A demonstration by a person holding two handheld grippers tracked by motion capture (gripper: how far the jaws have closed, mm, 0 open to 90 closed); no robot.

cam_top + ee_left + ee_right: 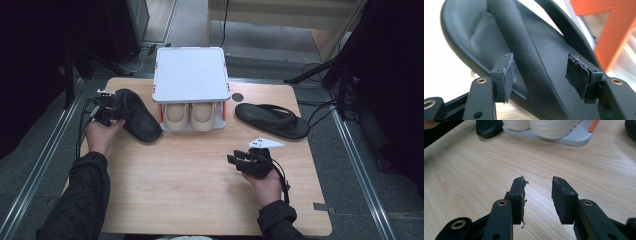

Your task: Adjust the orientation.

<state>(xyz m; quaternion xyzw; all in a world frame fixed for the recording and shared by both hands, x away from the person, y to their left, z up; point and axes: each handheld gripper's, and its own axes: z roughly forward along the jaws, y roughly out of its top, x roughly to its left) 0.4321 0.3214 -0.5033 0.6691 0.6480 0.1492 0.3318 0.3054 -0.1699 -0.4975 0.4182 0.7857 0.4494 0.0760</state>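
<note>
Black sandal [499, 32], unbranded, between open left claw [544, 75]

Cream shoes [189, 115] on rack's [190, 75] lower shelf; second black sandal [272, 120] right.

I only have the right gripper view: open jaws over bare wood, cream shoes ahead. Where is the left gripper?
Observer: The left gripper is at the black slipper, left of the shoe rack.
Operator: Gripping it?
Observer: No. The left gripper view shows its jaws open, with the slipper's strap between them.
Operator: Is there a second slipper?
Observer: Yes, the other slipper lies flat to the right of the rack, untouched.
</note>
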